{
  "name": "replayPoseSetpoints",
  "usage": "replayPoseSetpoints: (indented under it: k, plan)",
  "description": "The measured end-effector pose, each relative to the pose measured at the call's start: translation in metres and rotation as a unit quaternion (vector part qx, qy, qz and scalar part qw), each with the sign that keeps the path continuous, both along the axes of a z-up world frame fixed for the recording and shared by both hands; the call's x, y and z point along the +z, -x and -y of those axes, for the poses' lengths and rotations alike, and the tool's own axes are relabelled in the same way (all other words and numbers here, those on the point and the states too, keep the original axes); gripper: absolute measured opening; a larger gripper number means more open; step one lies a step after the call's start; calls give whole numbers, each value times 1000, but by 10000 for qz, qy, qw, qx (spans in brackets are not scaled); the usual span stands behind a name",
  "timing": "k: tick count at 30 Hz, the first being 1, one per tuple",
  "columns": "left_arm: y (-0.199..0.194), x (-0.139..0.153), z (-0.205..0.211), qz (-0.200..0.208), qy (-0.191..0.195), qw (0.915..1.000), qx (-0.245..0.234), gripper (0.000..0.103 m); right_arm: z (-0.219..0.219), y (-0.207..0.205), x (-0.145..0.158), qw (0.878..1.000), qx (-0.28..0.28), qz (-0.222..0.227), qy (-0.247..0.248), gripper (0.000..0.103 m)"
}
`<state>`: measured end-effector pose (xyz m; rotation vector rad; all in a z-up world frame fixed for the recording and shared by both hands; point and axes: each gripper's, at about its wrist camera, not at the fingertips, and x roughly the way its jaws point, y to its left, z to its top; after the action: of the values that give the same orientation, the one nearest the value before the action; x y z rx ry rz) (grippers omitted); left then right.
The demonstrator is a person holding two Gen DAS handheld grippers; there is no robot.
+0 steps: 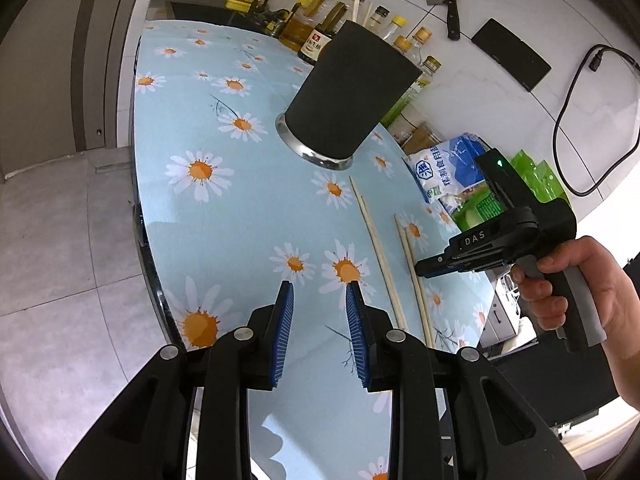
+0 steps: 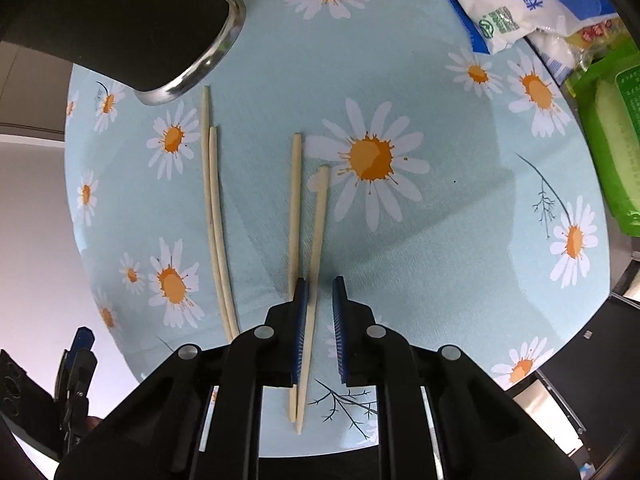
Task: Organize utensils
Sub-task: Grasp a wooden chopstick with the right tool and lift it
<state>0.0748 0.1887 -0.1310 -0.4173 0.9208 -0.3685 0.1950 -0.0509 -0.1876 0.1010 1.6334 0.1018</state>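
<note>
The left hand-held gripper hangs released over the near edge of the table, its blue pads spread wide with nothing between them. Toward the far edge of the table stands the holder, a black cylinder on a shiny metal base, upright. Just short of its base lies the left pair of chopsticks, side by side and touching, running from near the holder toward the near edge. Next comes the right pair, spread apart at the far tips and meeting at the near ends. The right hand-held gripper sits low over this pair, jaws parted; one stick runs through the gap close against the left pad, while the other passes under that finger, and the jaws are not clamped on either. Along the right edge of the table lie a white-and-blue bag and a green packet.
</note>
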Motion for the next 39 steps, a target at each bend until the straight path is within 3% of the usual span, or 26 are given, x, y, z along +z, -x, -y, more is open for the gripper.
replayPoseSetpoints:
  k: [5, 12, 25, 34, 39]
  plan:
    - [-4, -2, -1, -67, -65, 9999, -92, 26, -32, 5, -1, 9982, 157, 217, 532, 15]
    - [-15, -1, 1, -128, -135, 9998, -122, 26, -42, 11, 2, 9971, 138, 387, 647, 6]
    - [-40, 0, 45, -429, -487, 9971, -403, 26, -10, 4, 14, 9983, -90, 236, -534, 6]
    - [-75, -10, 91, -953, -833, 9907, -496, 26, 10, -14, 43, 9869, 223, 629, -1466, 6]
    - [-89, -16, 109, -1155, -1039, 9867, -476, 26, 28, -20, 55, 9791, 580, 887, -1738, 6]
